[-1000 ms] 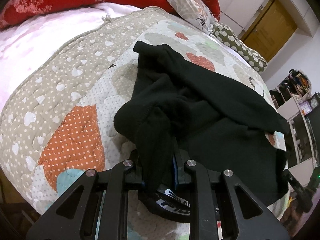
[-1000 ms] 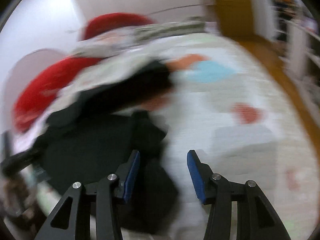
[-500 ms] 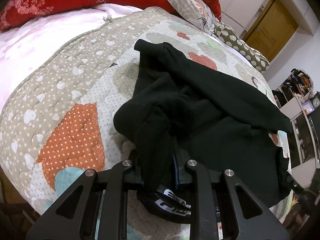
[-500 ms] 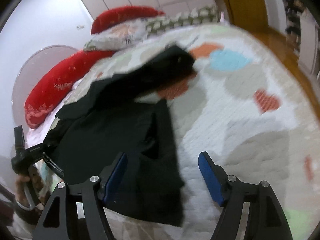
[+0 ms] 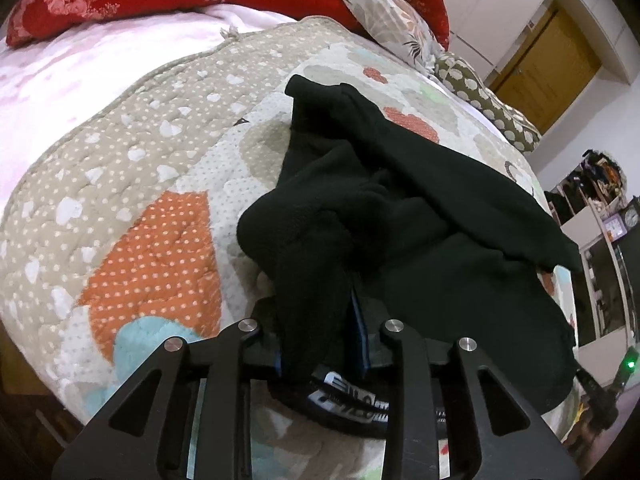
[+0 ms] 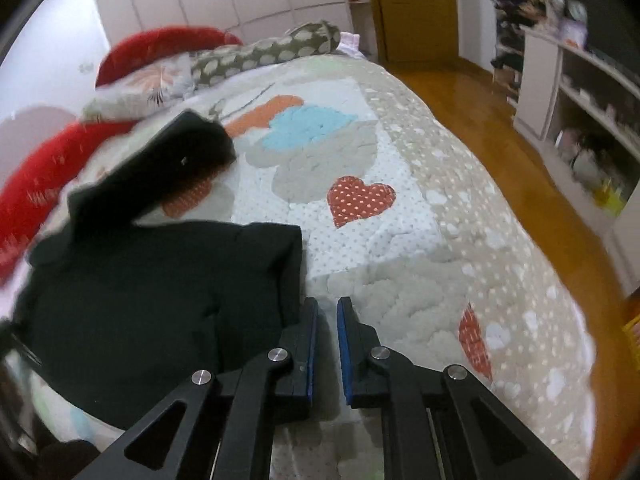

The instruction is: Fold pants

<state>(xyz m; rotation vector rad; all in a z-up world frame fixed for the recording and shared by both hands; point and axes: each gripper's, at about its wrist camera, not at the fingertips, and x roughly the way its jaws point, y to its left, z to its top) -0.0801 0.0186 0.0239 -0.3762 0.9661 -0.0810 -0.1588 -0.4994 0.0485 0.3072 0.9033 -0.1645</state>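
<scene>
The black pants (image 5: 420, 216) are lying crumpled on the patchwork quilt (image 5: 132, 184) covering the bed, bunched into a heap at the near side and trailing one leg toward the far pillows. The left gripper (image 5: 320, 344) is sitting low at the near edge of the bed, pointing forward over the heap, with its blue-padded fingers (image 5: 359, 332) pinching a thick fold of the pants so that the waistband with white lettering is hanging below them. In the right wrist view, the right gripper (image 6: 327, 340) is hovering just above the quilt (image 6: 400, 248), aimed along the bed toward the far red pillow (image 6: 160, 44), and is just beside the right-hand edge of the pants (image 6: 152, 288). Its fingers (image 6: 343, 336) are standing nearly pressed together, a narrow gap showing between them and holding nothing.
</scene>
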